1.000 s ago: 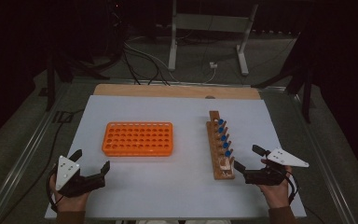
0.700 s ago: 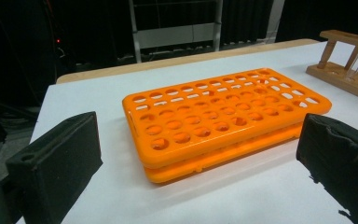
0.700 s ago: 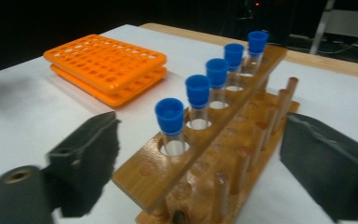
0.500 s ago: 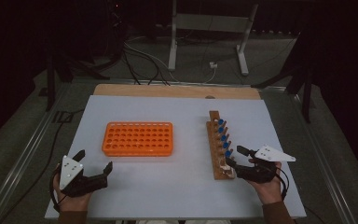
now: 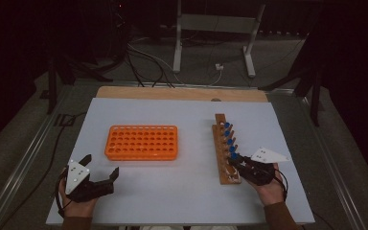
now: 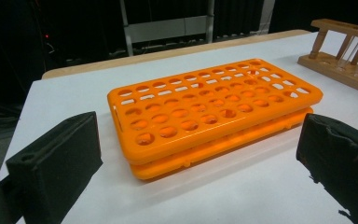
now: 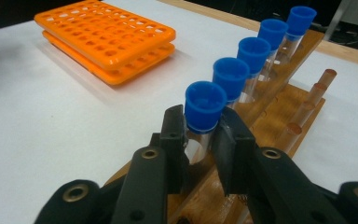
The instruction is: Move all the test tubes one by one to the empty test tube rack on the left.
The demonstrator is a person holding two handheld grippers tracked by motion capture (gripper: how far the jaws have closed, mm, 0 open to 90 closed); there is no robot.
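Note:
A wooden tube rack (image 5: 222, 143) stands right of centre on the white table and holds several clear tubes with blue caps (image 5: 228, 134). My right gripper (image 5: 235, 164) sits at the rack's near end. Its jaws have just been closing, and in the right gripper view the right gripper (image 7: 200, 130) is shut on the nearest blue-capped tube (image 7: 205, 105), gripping the glass just under the cap. An orange tube rack (image 5: 141, 142) with empty holes lies left of centre. My left gripper (image 5: 100, 165) rests open near the front left, facing the orange rack (image 6: 209, 112) with nothing between its jaws.
The white table (image 5: 187, 115) has a bare wooden strip (image 5: 182, 93) along its far edge. Behind it are metal stand legs (image 5: 177, 48) and cables on a dark floor. Wooden pegs (image 7: 307, 102) line the rack's right side.
My right gripper has moved left to the wooden rack's near end and its jaws have closed around the nearest tube. The left gripper has stayed put.

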